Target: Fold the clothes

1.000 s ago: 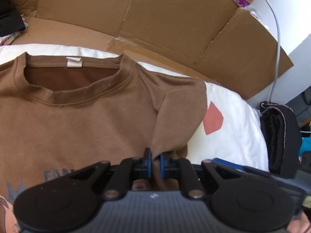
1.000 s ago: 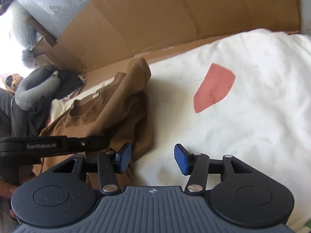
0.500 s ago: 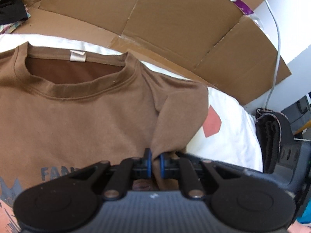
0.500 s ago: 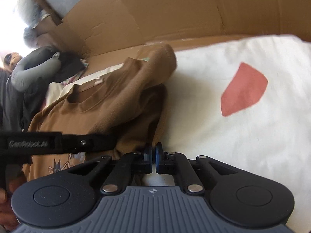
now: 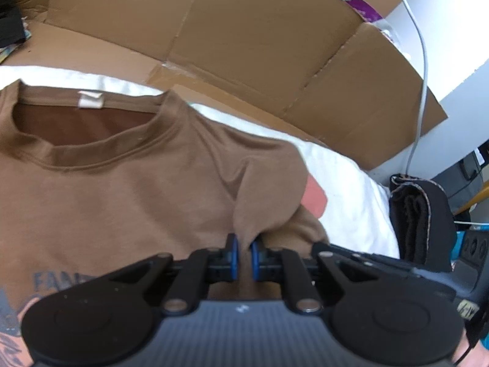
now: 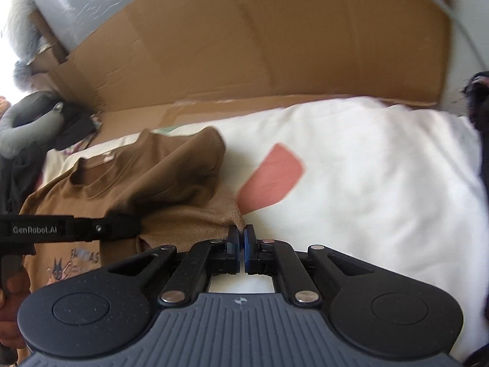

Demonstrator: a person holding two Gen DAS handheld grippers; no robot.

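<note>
Left gripper (image 5: 243, 258) is clamped on a pinch of the brown T-shirt (image 5: 122, 202), sleeve fabric bunched up between the blue pads; right gripper (image 6: 241, 249) has its jaws pressed together on the sleeve's outer edge (image 6: 235, 217), fabric nipped at the pad tips; in the right wrist view the left tool sits at 9 o'clock of the right one, both on the same sleeve (image 6: 183, 165); shirt lies chest-up on the white sheet (image 6: 366, 183), collar (image 5: 101, 156) at 11 o'clock of the left gripper, red patch (image 6: 272, 180) on the sheet at 1 o'clock of the right gripper, cardboard (image 5: 259, 46) standing at 12 o'clock behind the bed; shirt looks light, soft, limp; will sag and crease, won't slip much; best hold is at hems and seams, sleeve edge and shoulder, not mid-panel; likely step: folding the sleeve inward over the chest.
</note>
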